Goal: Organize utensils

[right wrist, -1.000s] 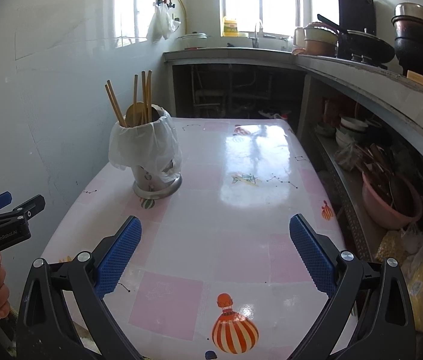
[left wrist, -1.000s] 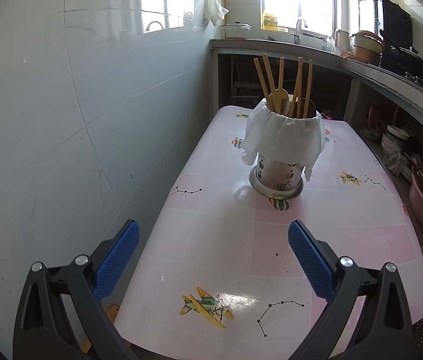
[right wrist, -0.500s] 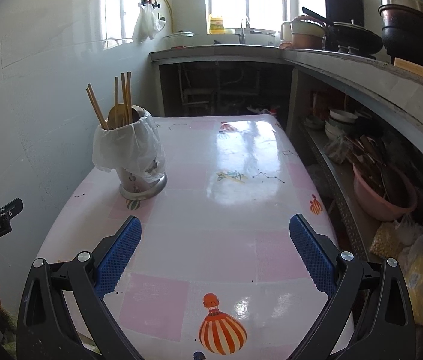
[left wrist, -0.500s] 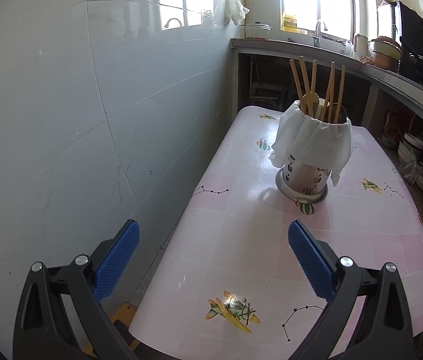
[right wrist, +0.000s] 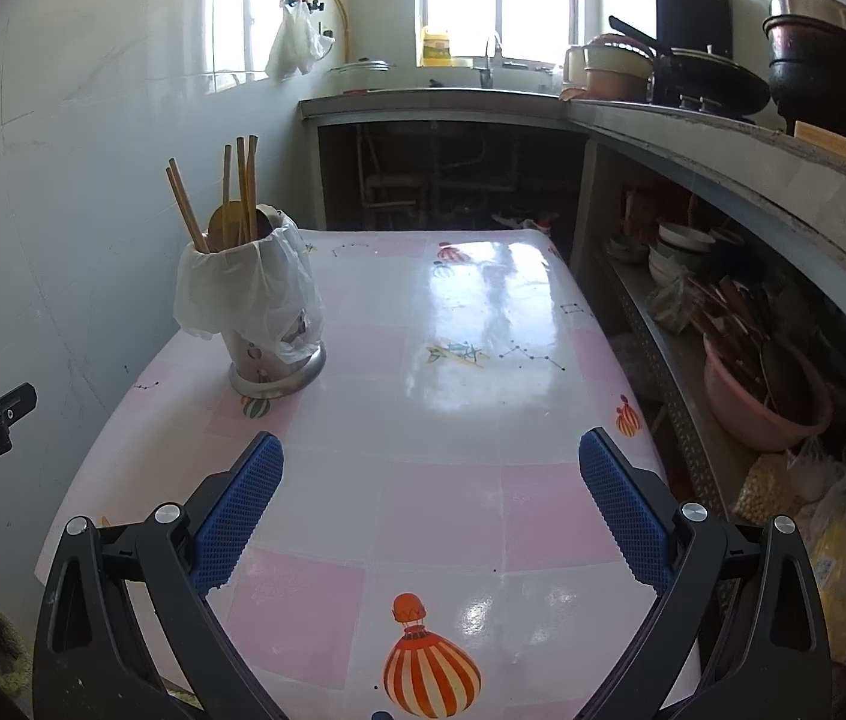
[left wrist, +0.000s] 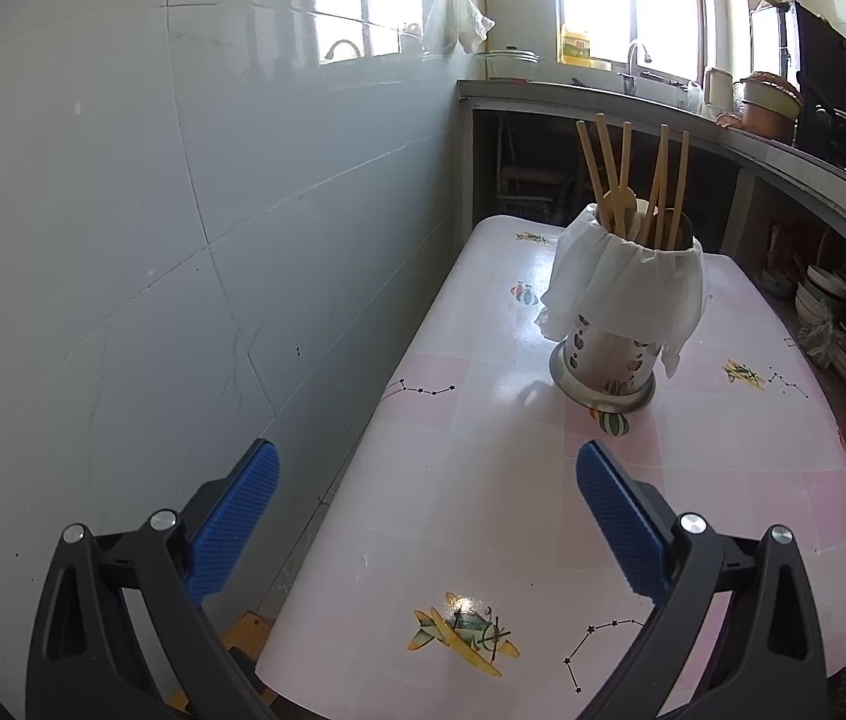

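Utensil holder [left wrist: 609, 354]: metal cylinder on a flared base, upright on the pink-check table [left wrist: 483, 510] toward its wall side, rim draped with a white plastic bag [left wrist: 627, 288]. Contents: wooden chopsticks [left wrist: 603, 168] and a wooden spoon [left wrist: 624, 210], standing on end. Left gripper [left wrist: 426, 477]: jaws wide apart, blue pads, holding nothing, touching nothing, well short of the holder. Right gripper [right wrist: 430, 468]: jaws wide apart, empty, above the table's near end. Writing: white lettering on the left gripper's body in the right wrist view, roughly "GenRobot.AI", partly blurred.

utensil holder [left wrist: 621, 324] plastic-draped, utensil [left wrist: 603, 168] bottoms hidden
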